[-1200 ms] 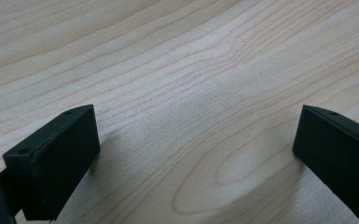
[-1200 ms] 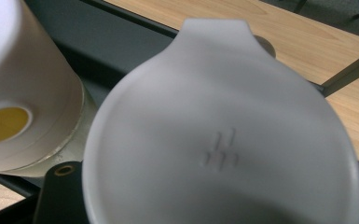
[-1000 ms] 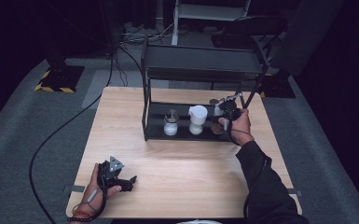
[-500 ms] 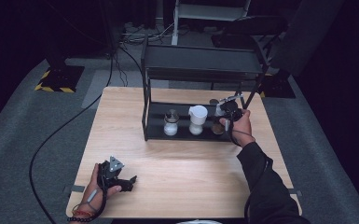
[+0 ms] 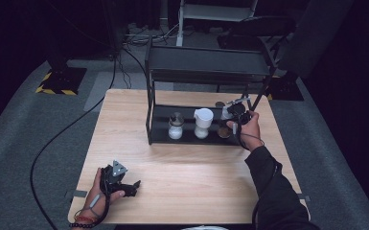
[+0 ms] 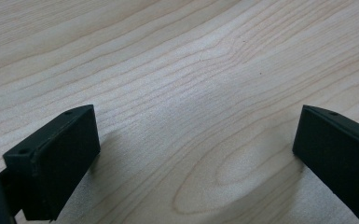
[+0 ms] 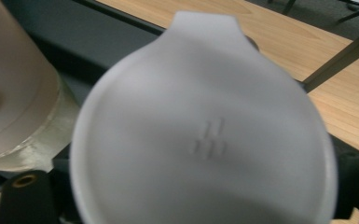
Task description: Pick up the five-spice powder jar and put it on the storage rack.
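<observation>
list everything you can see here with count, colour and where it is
table: 1, light wood, centre of the high view
rack: 1, black, two shelves, on the table's far half
small jar: 1, whitish with a metal top, lower shelf, left
white jug: 1, white, lower shelf, middle
white cup: 1, white with a pouring lip, between the right gripper's jaws, close to the camera
tape roll: 1, cream, beside the cup on the shelf
brown item: 1, brown, lower shelf, too small to identify
left gripper: 1, black, resting on the table's near left, jaws open and empty
right gripper: 1, black, at the rack's right end, jaws just opened around the cup
</observation>
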### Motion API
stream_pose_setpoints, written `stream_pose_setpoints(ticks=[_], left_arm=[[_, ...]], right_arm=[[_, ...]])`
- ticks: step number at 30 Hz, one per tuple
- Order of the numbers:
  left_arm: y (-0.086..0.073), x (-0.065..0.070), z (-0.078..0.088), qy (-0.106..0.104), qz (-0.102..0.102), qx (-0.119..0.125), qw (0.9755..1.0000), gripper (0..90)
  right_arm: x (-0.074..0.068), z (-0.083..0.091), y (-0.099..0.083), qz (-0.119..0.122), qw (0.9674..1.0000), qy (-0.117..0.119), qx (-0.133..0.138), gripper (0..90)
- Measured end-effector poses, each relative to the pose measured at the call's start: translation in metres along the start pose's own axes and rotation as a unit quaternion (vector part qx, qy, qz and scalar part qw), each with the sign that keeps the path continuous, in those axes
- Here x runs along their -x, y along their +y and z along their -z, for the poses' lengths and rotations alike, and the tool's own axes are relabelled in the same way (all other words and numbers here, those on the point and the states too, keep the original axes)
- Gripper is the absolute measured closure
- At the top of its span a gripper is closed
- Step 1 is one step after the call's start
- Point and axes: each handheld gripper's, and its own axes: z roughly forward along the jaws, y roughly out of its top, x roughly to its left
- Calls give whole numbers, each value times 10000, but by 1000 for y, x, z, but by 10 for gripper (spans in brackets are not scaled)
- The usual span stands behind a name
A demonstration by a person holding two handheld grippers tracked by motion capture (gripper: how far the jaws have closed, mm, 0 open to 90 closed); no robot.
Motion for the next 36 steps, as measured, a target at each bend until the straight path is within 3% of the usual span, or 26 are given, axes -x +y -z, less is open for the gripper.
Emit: stream_pose_setpoints(ticks=[9,19,28,36], left_arm=[[0,0,0,-2,4,0,10000,5],[0,0,0,-2,4,2,10000,5],[0,0,0,0,-3,-2,10000,5],[0,0,0,0,-3,-2,10000,5]], right_arm=[[-2,0,-2,43,10000,-83,10,54],[-3,0,-3,131,9998,-109,32,42],[-6,1,-7,353,9992,-111,136,41],[-6,3,-10,498,9984,-10,263,41]])
